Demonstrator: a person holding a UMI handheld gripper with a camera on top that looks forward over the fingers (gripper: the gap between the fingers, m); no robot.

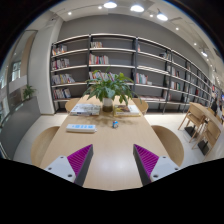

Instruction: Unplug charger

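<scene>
My gripper (112, 163) is open and empty, held above the near end of a long light-wood table (110, 150). Its purple pads (80, 160) stand wide apart with bare tabletop between them. Well beyond the fingers, a white power strip (81, 127) lies flat on the table, left of centre. A small dark object (115, 124) stands to its right, near the table's middle; I cannot tell whether it is the charger. No cable is clear to see.
A potted green plant (112, 90) stands at the table's far end, with papers (85, 110) beside it. Chairs (168, 143) line both sides of the table. Bookshelves (120, 65) fill the back wall. More tables and chairs (203, 122) stand to the right.
</scene>
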